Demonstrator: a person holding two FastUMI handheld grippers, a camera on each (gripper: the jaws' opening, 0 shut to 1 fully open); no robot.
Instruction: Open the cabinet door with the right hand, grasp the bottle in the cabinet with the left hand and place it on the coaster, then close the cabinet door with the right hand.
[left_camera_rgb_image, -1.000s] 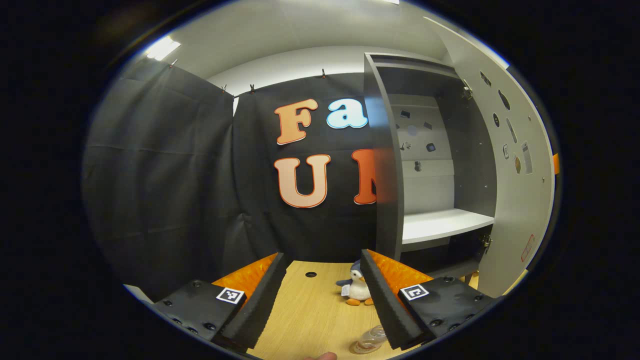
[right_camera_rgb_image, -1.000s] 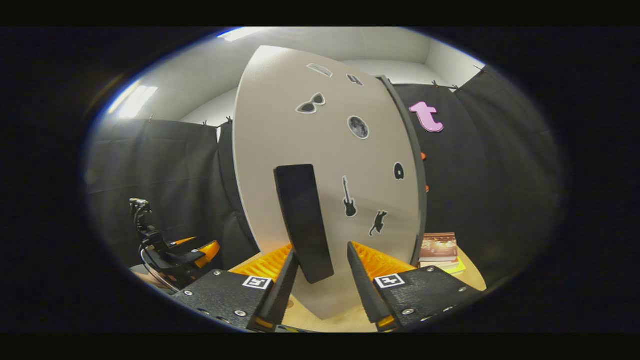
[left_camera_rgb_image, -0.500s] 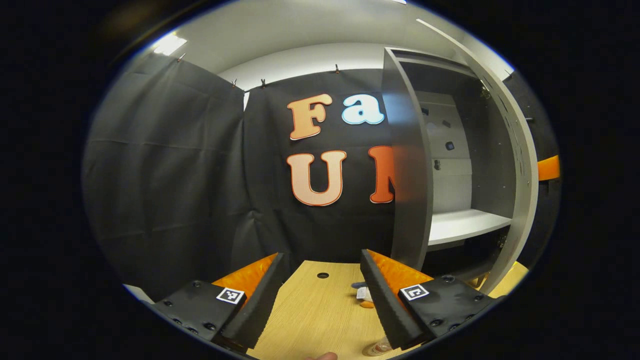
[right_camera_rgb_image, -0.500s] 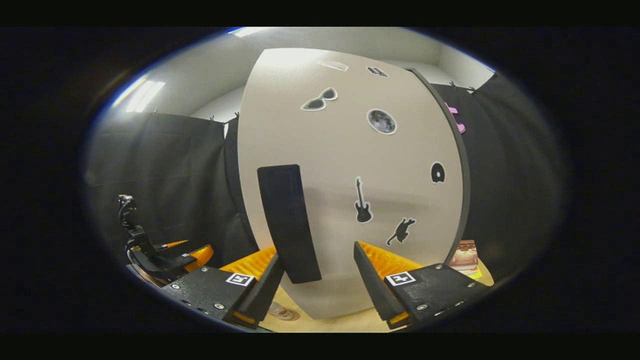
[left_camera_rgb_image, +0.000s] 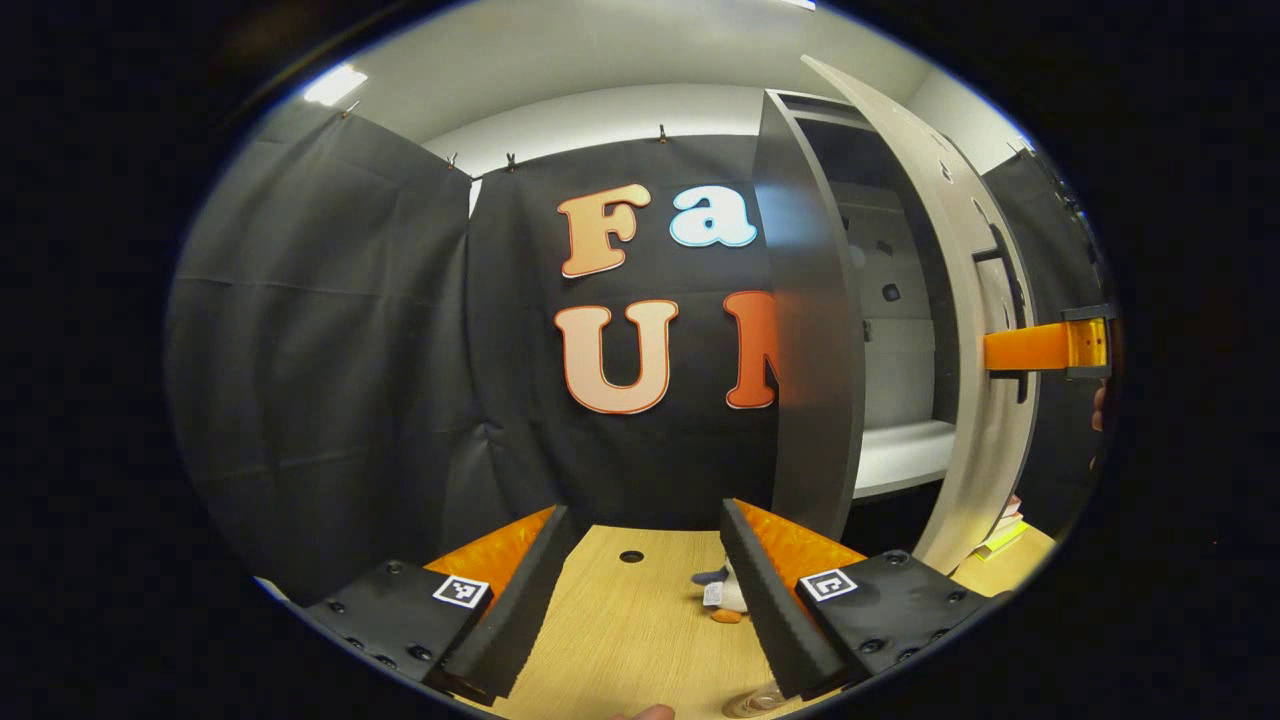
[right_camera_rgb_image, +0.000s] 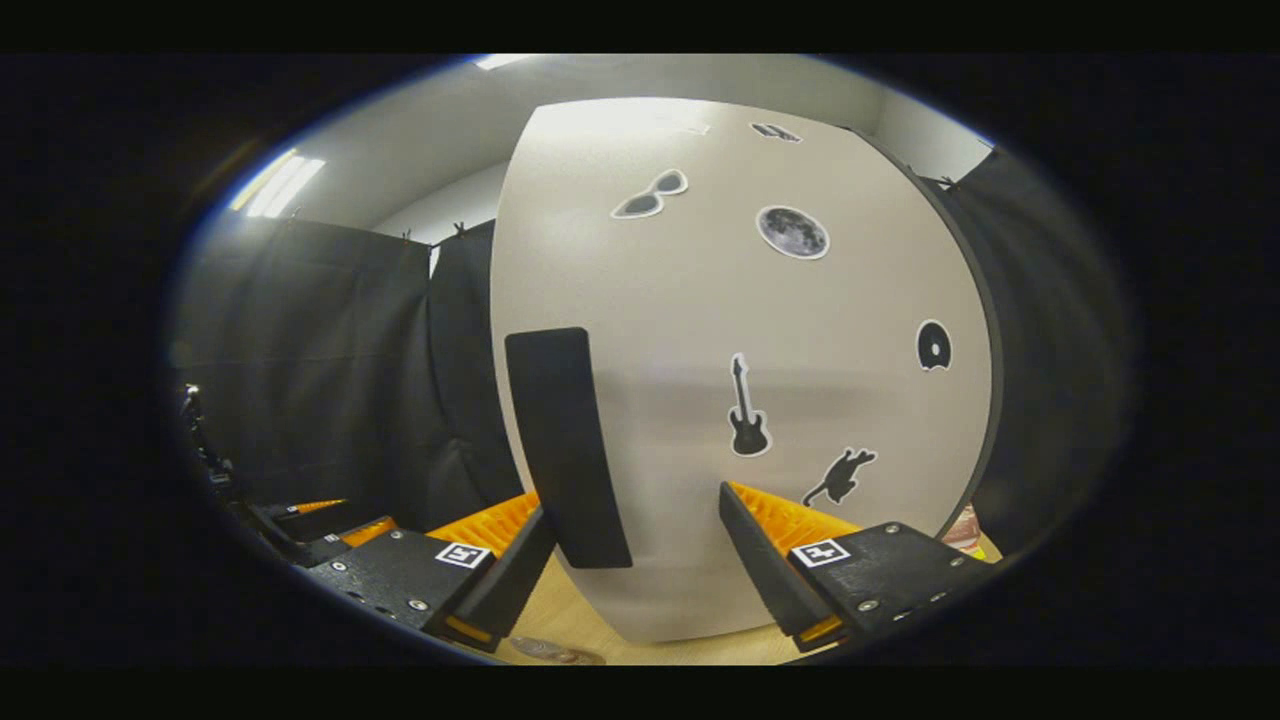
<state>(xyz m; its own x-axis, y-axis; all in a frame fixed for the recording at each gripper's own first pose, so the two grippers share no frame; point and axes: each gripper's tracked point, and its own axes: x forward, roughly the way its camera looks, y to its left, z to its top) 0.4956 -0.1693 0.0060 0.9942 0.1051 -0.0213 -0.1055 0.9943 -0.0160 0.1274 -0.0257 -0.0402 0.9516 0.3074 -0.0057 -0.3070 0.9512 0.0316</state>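
Partly, cabinet door (right_camera_rgb_image: 740, 400) ajar (handle (right_camera_rgb_image: 566, 450) ungripped).

Left gripper view: cabinet (left_camera_rgb_image: 815, 340) stands at the desk's (left_camera_rgb_image: 620, 630) far right, its door (left_camera_rgb_image: 965, 330) hinged on the right and partly ajar, an inner shelf (left_camera_rgb_image: 900, 455) visible through the gap; a plush penguin (left_camera_rgb_image: 722, 595) sits on the desk in front of the cabinet, a bottle (left_camera_rgb_image: 752, 702) nearer the camera at the bottom edge, books (left_camera_rgb_image: 1005, 530) on the desk right of the door. Right gripper (left_camera_rgb_image: 1045, 345) sits against the door's outer face, at mid height. Right gripper view: door (right_camera_rgb_image: 740, 380) directly ahead, handle (right_camera_rgb_image: 565, 445) near its left edge, just above the left finger; left gripper (right_camera_rgb_image: 300, 520) low at far left.
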